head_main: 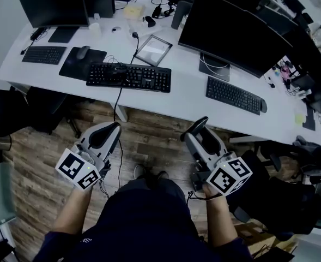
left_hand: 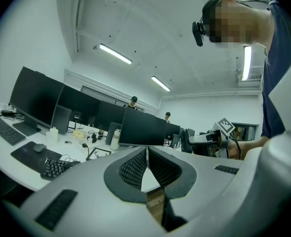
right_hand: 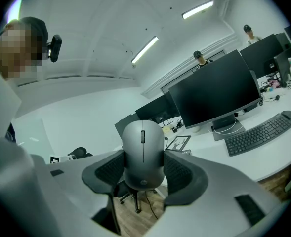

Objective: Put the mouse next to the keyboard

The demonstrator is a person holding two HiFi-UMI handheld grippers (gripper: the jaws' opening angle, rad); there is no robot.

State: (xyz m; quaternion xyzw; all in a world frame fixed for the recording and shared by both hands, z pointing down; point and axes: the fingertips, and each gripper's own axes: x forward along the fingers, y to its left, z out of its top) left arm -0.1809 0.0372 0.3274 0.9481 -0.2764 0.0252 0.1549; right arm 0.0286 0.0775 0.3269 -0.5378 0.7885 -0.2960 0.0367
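On our left, the left hand-held gripper (left_hand: 146, 152) is closed on nothing, its pads pressed together, and it hangs above the wooden floor (head_main: 144, 146), short of the tabletop (head_main: 188, 94). Right of it, the right hand-held gripper (right_hand: 143, 169) clamps the grey mouse (right_hand: 143, 144) by its flanks, nose pointing away from us. So the mouse is in the air, before the tabletop's near edge and not yet over it.

To do this step well, we judge that we should carry the mouse forward and level, then aim for the bare white patch just beside the black keyboard (head_main: 234, 95) on the right. We lower until the base sits flat — only then do we open the jaws. We would steer clear of the middle keyboard (head_main: 128, 76), whose cord (head_main: 117, 100) trails off the front.
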